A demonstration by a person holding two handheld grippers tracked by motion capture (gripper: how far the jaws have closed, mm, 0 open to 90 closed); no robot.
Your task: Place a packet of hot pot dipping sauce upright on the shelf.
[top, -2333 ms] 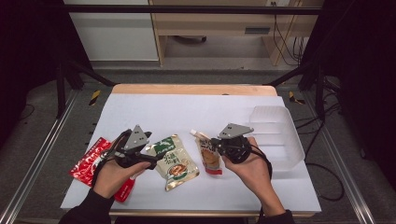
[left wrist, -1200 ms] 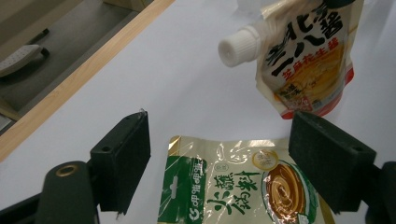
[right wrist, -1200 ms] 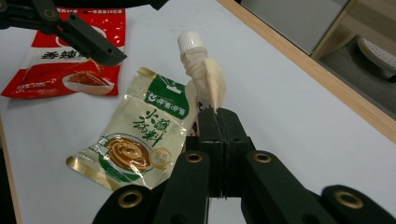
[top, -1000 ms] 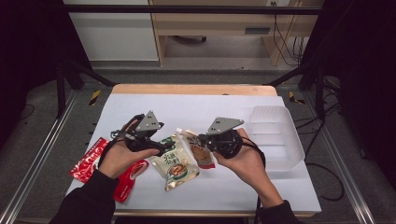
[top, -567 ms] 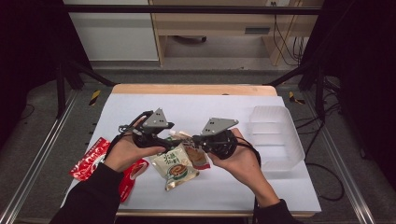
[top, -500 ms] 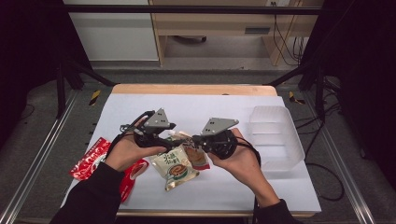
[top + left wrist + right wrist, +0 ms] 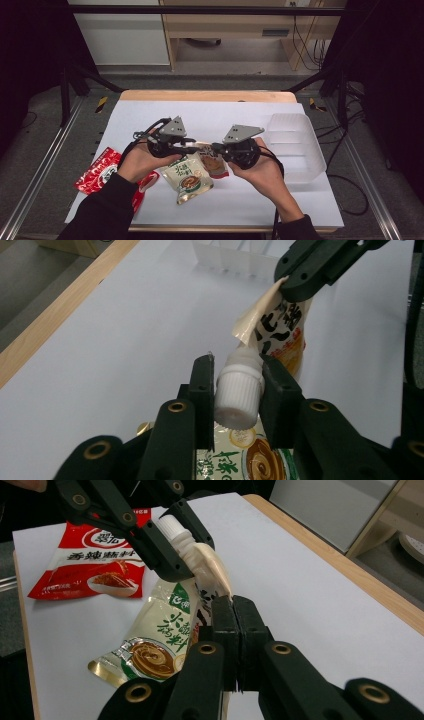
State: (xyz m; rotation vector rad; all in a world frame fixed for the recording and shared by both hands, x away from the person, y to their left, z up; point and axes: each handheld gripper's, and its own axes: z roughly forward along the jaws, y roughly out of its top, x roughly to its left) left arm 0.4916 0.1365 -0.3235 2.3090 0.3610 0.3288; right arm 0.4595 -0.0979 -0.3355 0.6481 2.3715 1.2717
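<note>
Above table [image 7: 250, 200]: left gripper [image 7: 235, 390] clamped on pouch's white cap [image 7: 239, 395]; right gripper [image 7: 233, 625] pinched shut on pouch [image 7: 215, 570] edge.

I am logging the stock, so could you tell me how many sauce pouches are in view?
3: the red pouch at the table's left, the green pouch at centre, the orange spouted pouch held by both tools.

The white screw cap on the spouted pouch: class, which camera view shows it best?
The left gripper view: the white cap sits large between that gripper's jaws. The right gripper view shows it farther off; in the high view it is too small to tell.
</note>
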